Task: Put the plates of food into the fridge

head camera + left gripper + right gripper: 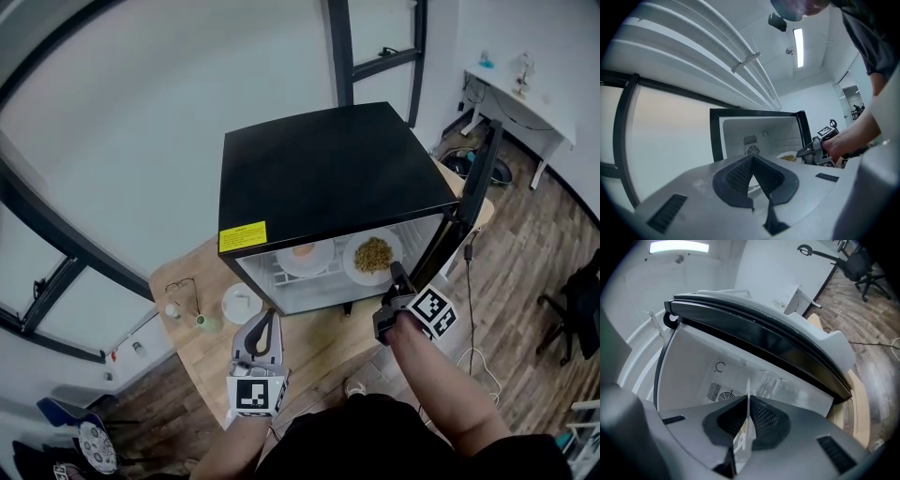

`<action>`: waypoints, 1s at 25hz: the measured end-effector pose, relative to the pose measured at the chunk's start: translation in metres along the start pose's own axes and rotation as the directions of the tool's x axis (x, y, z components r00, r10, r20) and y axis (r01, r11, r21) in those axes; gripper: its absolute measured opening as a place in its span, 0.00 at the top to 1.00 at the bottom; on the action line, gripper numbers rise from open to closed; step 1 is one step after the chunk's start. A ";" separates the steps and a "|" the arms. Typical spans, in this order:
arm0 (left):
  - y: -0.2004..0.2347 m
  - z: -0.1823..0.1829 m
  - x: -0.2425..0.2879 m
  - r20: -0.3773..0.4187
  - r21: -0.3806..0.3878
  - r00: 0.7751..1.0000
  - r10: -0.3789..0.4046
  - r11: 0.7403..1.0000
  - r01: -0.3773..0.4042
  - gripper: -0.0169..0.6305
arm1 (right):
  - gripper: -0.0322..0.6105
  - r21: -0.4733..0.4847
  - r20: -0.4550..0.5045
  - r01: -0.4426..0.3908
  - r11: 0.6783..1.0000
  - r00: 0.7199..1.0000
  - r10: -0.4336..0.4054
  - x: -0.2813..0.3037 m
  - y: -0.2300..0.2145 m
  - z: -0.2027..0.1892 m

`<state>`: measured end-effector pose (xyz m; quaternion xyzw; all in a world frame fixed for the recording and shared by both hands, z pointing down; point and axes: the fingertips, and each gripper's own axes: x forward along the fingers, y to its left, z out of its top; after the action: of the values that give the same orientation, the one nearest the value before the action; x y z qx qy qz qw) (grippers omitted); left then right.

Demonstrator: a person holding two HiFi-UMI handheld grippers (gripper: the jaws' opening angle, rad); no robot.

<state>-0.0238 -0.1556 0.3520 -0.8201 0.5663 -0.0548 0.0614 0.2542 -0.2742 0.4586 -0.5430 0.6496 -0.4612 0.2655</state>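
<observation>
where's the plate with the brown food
Head view: the plate of brown food lies at the right inside the fridge, beside the plate of orange food, its near rim clamped by the right gripper.

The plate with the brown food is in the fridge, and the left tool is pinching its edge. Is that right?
Not quite: the right tool is pinching its edge, not the left tool, which is empty. The right gripper view shows the rim of the plate with the brown food between its jaws. The plate is in the fridge.

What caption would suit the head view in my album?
Right gripper holds a plate of food on the shelf of the open fridge.
</observation>
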 end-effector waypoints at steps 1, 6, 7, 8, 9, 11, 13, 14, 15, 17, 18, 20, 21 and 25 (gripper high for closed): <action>0.002 0.001 0.000 0.002 0.010 1.000 0.007 1.000 -0.007 0.97 | 0.90 0.000 0.008 0.004 1.000 1.000 -0.004 0.005 -0.001 0.001; 0.007 -0.006 -0.006 -0.036 0.004 0.999 0.020 1.000 -0.019 0.97 | 0.90 -0.042 0.025 0.007 0.999 1.000 -0.006 0.034 -0.003 0.007; 0.008 -0.010 -0.008 -0.047 -0.001 0.999 0.025 1.000 -0.025 0.97 | 0.90 -0.064 0.021 0.019 0.998 1.000 -0.017 0.038 -0.004 0.008; 0.009 -0.014 -0.010 -0.057 -0.004 0.998 0.032 0.999 -0.032 0.97 | 0.90 -0.090 0.015 0.032 0.995 0.999 -0.031 0.041 -0.005 0.009; 0.011 -0.018 -0.011 -0.064 -0.009 0.997 0.040 0.999 -0.040 0.97 | 0.88 -0.113 0.012 0.043 0.993 0.999 -0.042 0.044 -0.006 0.009; 0.014 -0.025 -0.013 -0.075 -0.022 0.996 0.052 0.998 -0.053 0.97 | 0.86 -0.152 0.010 0.057 0.987 0.998 -0.056 0.048 -0.007 0.009; 0.015 -0.029 -0.015 -0.085 -0.037 0.995 0.056 0.998 -0.060 0.97 | 0.76 -0.221 -0.005 0.080 0.972 0.997 -0.083 0.050 -0.008 0.006; 0.016 -0.030 -0.017 -0.088 -0.040 0.994 0.059 0.997 -0.063 0.97 | 0.72 -0.274 -0.014 0.095 0.957 0.995 -0.103 0.049 -0.008 0.004; 0.016 -0.030 -0.018 -0.091 -0.040 0.994 0.062 0.997 -0.066 0.97 | 0.69 -0.330 -0.021 0.111 0.938 0.992 -0.125 0.049 -0.008 0.003; 0.017 -0.029 -0.020 -0.092 -0.035 0.994 0.067 0.997 -0.070 0.97 | 0.64 -0.417 -0.025 0.144 0.898 0.985 -0.170 0.048 -0.008 0.001; 0.018 -0.028 -0.021 -0.090 -0.030 0.994 0.068 0.997 -0.071 0.97 | 0.63 -0.448 -0.024 0.161 0.879 0.981 -0.191 0.047 -0.009 0.000; 0.018 -0.024 -0.023 -0.081 -0.021 0.994 0.072 0.997 -0.073 0.97 | 0.60 -0.490 -0.019 0.190 0.850 0.973 -0.229 0.044 -0.012 -0.001; 0.018 -0.022 -0.025 -0.074 -0.018 0.994 0.074 0.997 -0.075 0.97 | 0.59 -0.496 -0.017 0.203 0.844 0.970 -0.243 0.042 -0.014 -0.001; 0.017 -0.018 -0.030 -0.061 -0.019 0.995 0.077 0.997 -0.078 0.97 | 0.58 -0.450 -0.014 0.231 0.863 0.964 -0.265 0.036 -0.022 0.001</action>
<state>-0.0527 -0.1341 0.3662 -0.7960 0.5999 -0.0711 0.0375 0.2556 -0.3087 0.4833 -0.6504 0.6719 -0.3510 0.0482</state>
